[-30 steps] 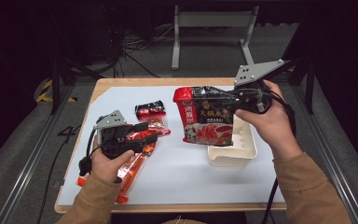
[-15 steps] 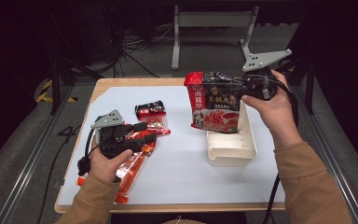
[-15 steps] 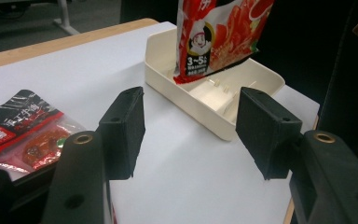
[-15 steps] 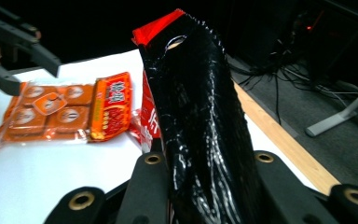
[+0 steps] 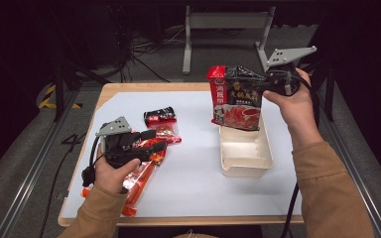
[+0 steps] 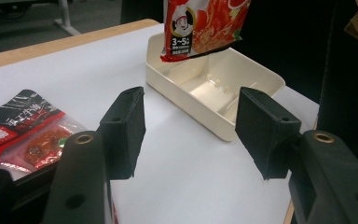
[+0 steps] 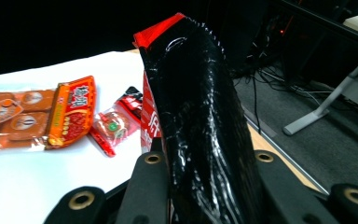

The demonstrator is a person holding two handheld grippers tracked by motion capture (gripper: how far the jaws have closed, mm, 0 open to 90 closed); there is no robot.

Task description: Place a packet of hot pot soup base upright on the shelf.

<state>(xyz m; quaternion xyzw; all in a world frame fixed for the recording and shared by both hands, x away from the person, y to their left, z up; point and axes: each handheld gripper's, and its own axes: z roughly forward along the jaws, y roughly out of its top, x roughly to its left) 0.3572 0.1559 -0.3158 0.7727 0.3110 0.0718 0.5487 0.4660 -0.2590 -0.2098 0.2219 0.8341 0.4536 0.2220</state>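
The right gripper [image 5: 258, 85] is clamped on the top edge of a red and black sauce bag [image 5: 235, 98], which hangs upright in the air above the far end of a cream plastic tray [image 5: 245, 151]; the tray sits near the right edge of the bench [image 5: 198, 193]. The bag's lower edge hangs clear of the tray. The left gripper [image 5: 156, 140] rests near the left edge of the bench over a long orange packet [image 5: 139, 178], its jaws apart with nothing between them. Two small red sachets [image 5: 161, 124] lie just beyond it, toward the far edge.
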